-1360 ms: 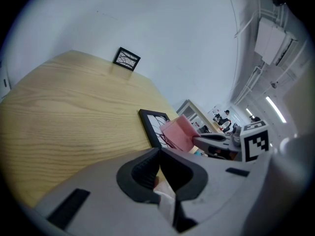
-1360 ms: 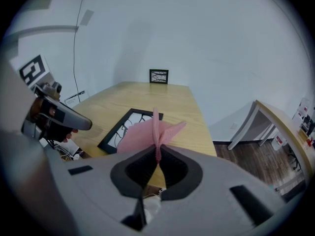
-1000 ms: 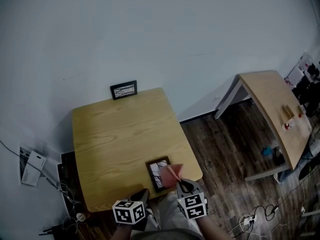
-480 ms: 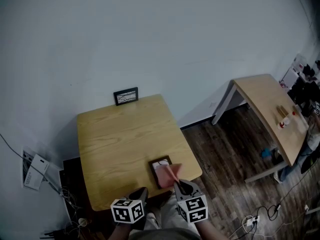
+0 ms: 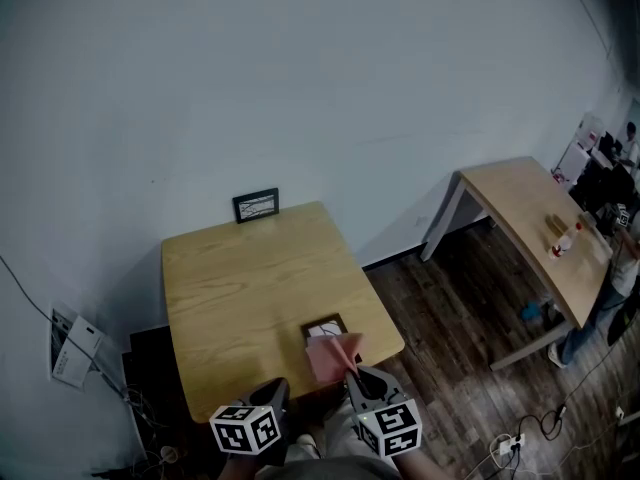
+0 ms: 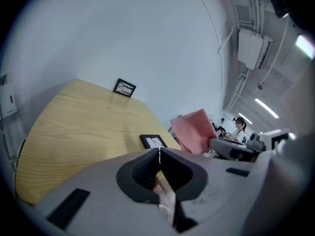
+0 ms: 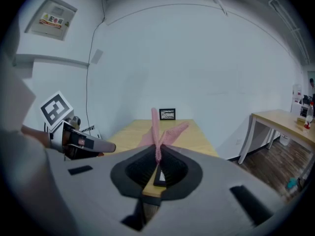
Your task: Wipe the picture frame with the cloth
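As the cloth (image 5: 330, 356), clamped in the right gripper (image 5: 354, 371), slid over the picture frame (image 5: 322, 325), wiping progresses; left gripper (image 5: 277, 392) closed, empty

I am working at a light wooden table (image 5: 240, 278) that is standing against the wall. A picture frame (image 5: 322, 324) is lying flat on it near my edge, toward the right corner. A second frame (image 5: 256, 205) is standing upright at the far edge. The table is resting on a dark plank floor (image 5: 440, 308). Another table (image 5: 520, 203) is standing well apart to the right.
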